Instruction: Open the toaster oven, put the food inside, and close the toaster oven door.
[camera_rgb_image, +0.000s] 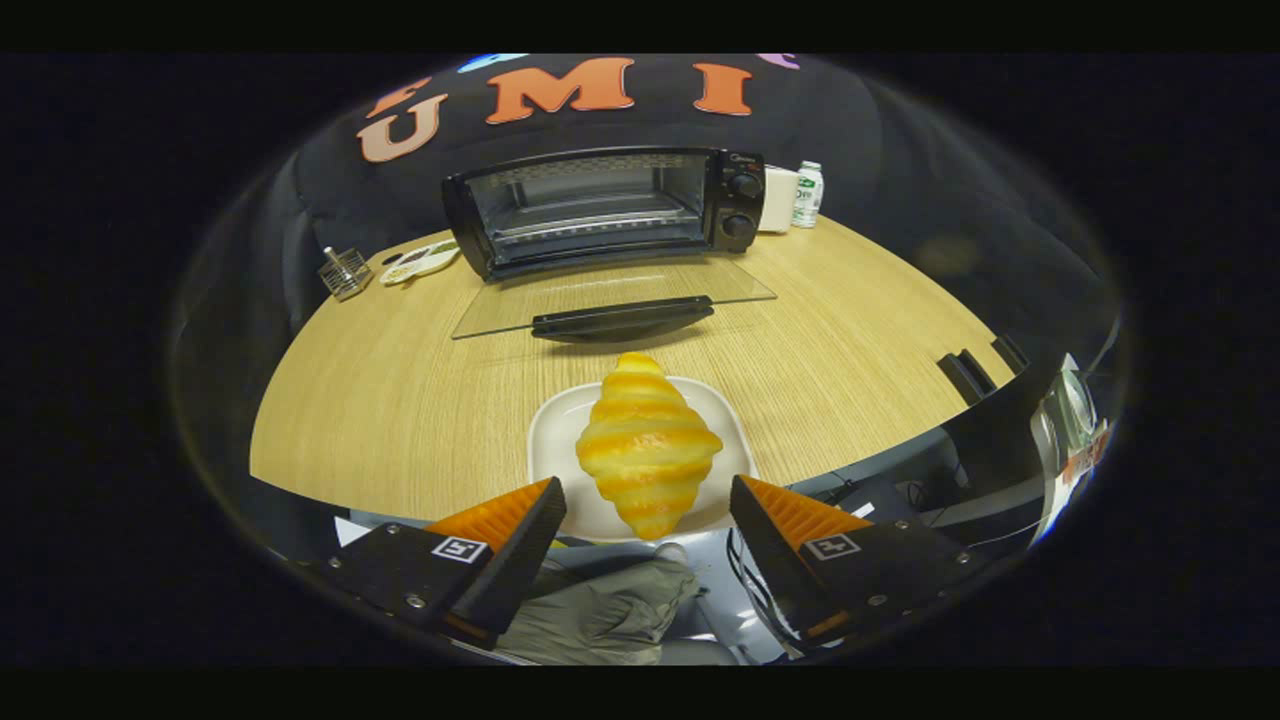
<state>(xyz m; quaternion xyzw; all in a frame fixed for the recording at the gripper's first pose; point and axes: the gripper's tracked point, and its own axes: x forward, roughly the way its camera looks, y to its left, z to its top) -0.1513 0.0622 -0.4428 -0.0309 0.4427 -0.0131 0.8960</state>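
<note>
Gripper (648, 505) jaws apart, flanking the golden plastic croissant (648, 455) on its white square plate (556, 430); an off-centre squeeze could flip it off the worktop (400, 390).

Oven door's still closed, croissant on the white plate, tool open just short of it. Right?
Not quite: the oven door is already open, lying flat on the table in front of it, as the gripper view shows. The rest holds: the croissant sits on the white plate, and the tool is open, fingers either side of the croissant's near end.
</note>
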